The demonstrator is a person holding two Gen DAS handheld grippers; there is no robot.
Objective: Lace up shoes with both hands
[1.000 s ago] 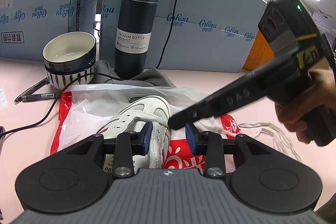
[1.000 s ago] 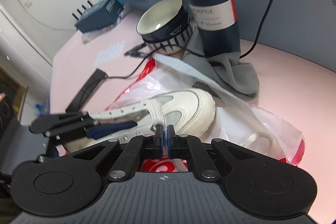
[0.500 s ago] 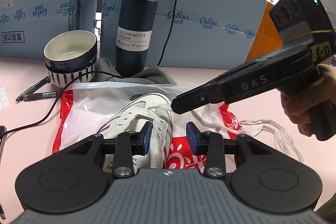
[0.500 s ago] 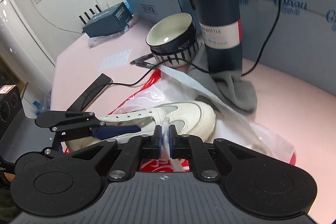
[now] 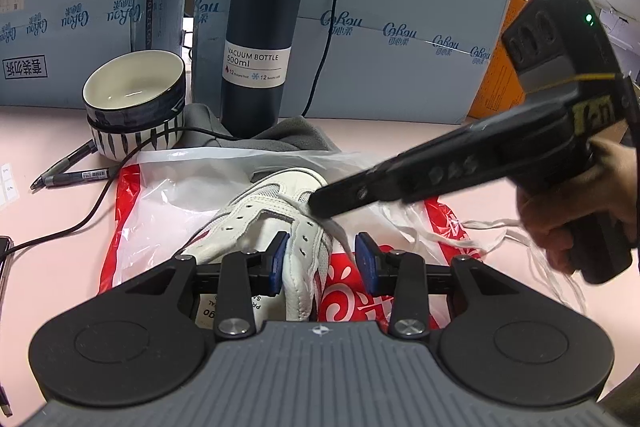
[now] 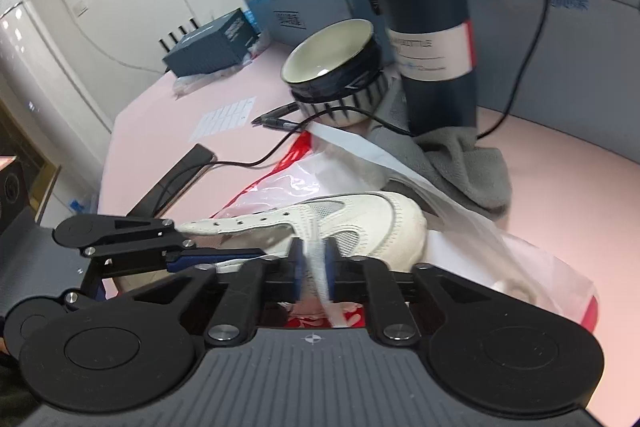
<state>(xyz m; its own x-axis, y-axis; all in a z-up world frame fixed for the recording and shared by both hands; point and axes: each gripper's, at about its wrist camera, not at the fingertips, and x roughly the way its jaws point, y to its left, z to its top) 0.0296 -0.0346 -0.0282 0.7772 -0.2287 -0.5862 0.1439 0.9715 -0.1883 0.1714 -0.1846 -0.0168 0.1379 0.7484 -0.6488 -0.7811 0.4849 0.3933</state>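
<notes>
On the pink tabletop (image 5: 48, 227), a white shoe (image 5: 256, 223) lies on a plastic bag (image 5: 168, 187). The right gripper (image 6: 311, 263) fingers pinch the lace (image 6: 320, 279) tight; the left gripper (image 5: 320, 259) fingers stand parted, straddling the shoe's right eyelet flap, gripping nothing.

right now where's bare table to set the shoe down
Bare pink table lies right of the grey cloth, in front of the blue boxes. More on the left, below the pens and cable. The middle is crowded: bowl, bottle, plastic bag.
</notes>
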